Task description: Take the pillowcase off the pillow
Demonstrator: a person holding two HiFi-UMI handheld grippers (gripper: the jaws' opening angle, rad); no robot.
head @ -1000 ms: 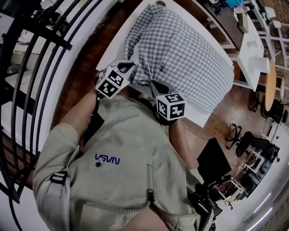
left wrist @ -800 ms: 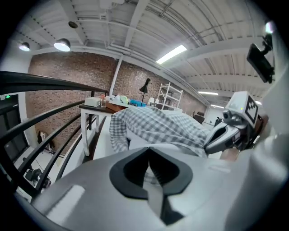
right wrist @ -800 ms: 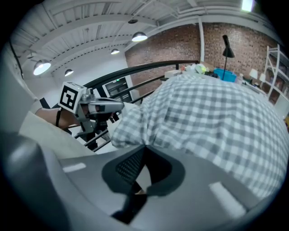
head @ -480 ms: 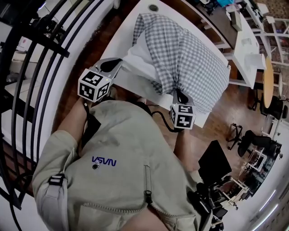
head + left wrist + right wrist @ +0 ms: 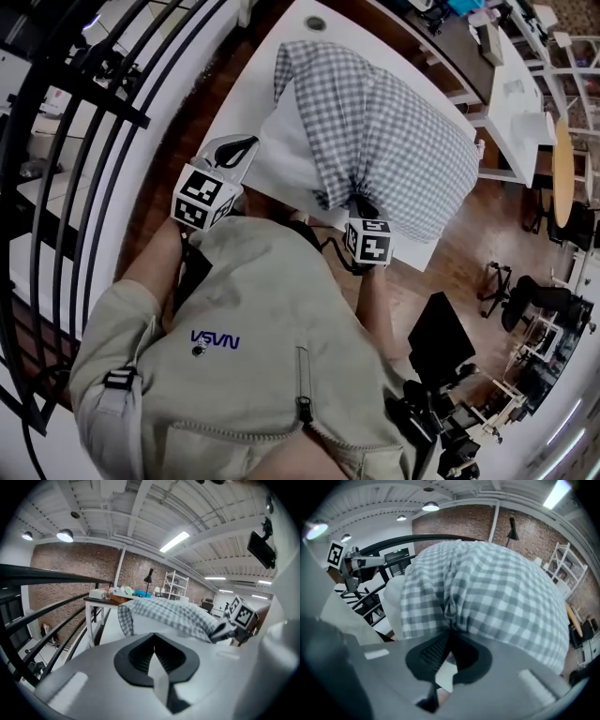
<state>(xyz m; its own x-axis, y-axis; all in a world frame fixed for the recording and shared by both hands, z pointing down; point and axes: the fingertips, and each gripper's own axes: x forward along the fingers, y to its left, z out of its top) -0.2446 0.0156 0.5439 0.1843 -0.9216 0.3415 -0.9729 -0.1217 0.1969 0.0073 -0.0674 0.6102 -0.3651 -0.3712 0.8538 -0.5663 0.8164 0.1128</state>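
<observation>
The grey-and-white checked fabric pillowcase [image 5: 403, 141] is gripped by the right gripper [image 5: 361, 202], and the right gripper view confirms it. The jaws are clamped tight on a gathered pinch of the checked cloth, which is bunched into folds right at the pads [image 5: 430, 651] and billows out ahead of them. The pillowcase is draped over the far part of the plump white pillow [image 5: 281, 141], whose bare end is exposed on the side toward the left gripper [image 5: 239, 148]. Both are borne by the white rectangular table [image 5: 246, 80], which stretches away ahead of the two grippers.

The left gripper is held just beside the pillow's bare edge, apart from the checked cloth. Its jaws are pressed together and no cloth is caught between them. A pale sliver is glimpsed beneath its pads, though what it is cannot be made out. In the left gripper view the pillowcase is seen ahead and to the right. Black metal railing bars [image 5: 84, 141] are seen beyond the left gripper's outer side.
</observation>
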